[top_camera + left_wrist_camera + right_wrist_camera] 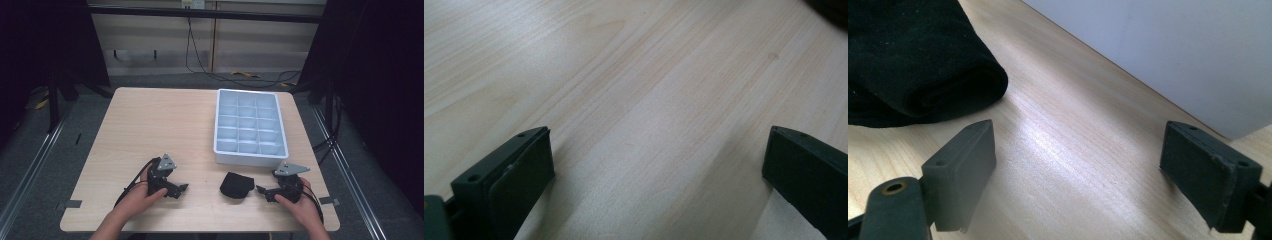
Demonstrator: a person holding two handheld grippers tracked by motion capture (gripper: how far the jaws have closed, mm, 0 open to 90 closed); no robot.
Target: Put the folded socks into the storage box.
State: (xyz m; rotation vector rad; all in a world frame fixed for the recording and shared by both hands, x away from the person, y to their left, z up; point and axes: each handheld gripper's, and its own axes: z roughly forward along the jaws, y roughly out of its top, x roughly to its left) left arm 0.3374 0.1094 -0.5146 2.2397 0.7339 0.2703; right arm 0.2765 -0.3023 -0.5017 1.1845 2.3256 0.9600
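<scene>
- black folded cloth (236, 185) lies flat on the table (150, 130), just in front of the white compartment tray (250, 127), apart from its near wall.
- tray compartments look empty from the high view; nothing placed yet, by my reading.
- right gripper (264, 193) rests low on the table just right of the cloth, jaws spread wide, nothing between them; in the right gripper view the cloth (913, 60) sits ahead and left of its jaws, untouched.
- left gripper (180, 190) rests on bare wood, well left of the cloth, jaws wide apart, empty.
- judgement: work barely begun; grasping the cloth and whatever follows all remain.
</scene>
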